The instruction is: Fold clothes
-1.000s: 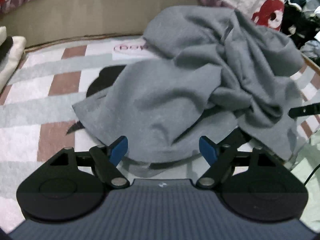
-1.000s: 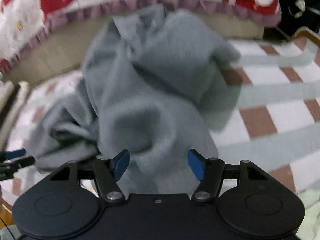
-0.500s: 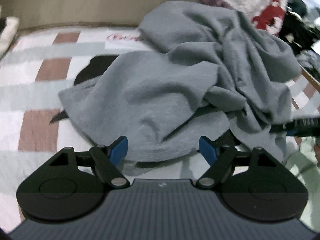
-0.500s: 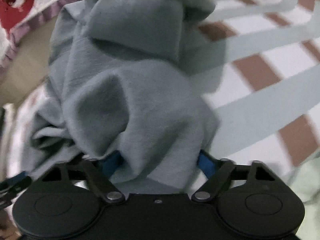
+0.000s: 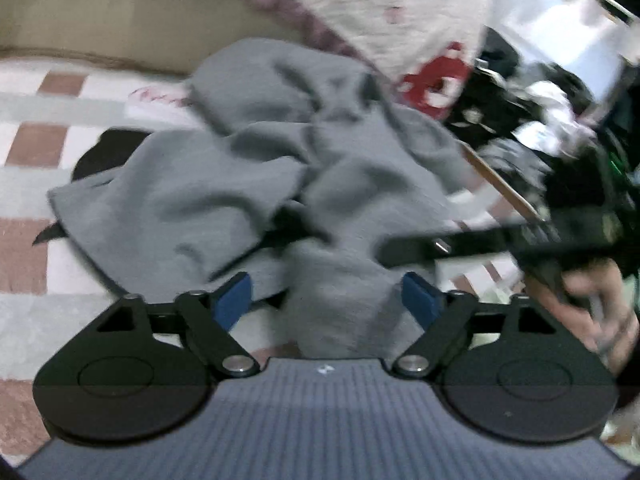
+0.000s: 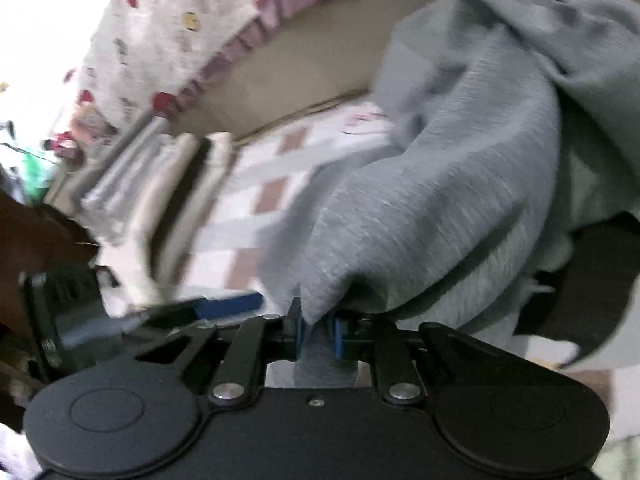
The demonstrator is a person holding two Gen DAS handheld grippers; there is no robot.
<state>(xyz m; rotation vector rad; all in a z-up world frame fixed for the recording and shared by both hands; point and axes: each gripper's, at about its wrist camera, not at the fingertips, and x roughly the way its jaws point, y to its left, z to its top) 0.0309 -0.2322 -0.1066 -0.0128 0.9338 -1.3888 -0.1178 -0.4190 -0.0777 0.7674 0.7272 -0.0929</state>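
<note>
A crumpled grey garment [image 5: 224, 200] lies on a checked mat [image 5: 36, 140]. My left gripper [image 5: 326, 300] sits at the garment's near edge. Its jaws are opening wide, and a hanging fold of grey cloth lies between them, clear of the blue pads [image 5: 232, 300]. My right gripper [image 6: 318, 332] is closing, and a fold of the grey garment [image 6: 440, 184] is pinched between its blue pads [image 6: 298, 330]. Seen from the left wrist, the right gripper [image 5: 400, 248] reaches in from the right, carried by a hand [image 5: 592, 300], with its tip in the cloth.
A black garment [image 5: 104, 152] lies partly under the grey one. A stack of folded clothes [image 6: 160, 184] sits at the mat's left side. A white quilt with red prints [image 5: 400, 20] hangs behind. A pile of dark clothes [image 5: 520, 120] lies to the right.
My right gripper's jaws went from wide apart to pinched on a grey fold, and it swung left with the cloth. My left gripper's jaws widened and its view tilted up and right.
</note>
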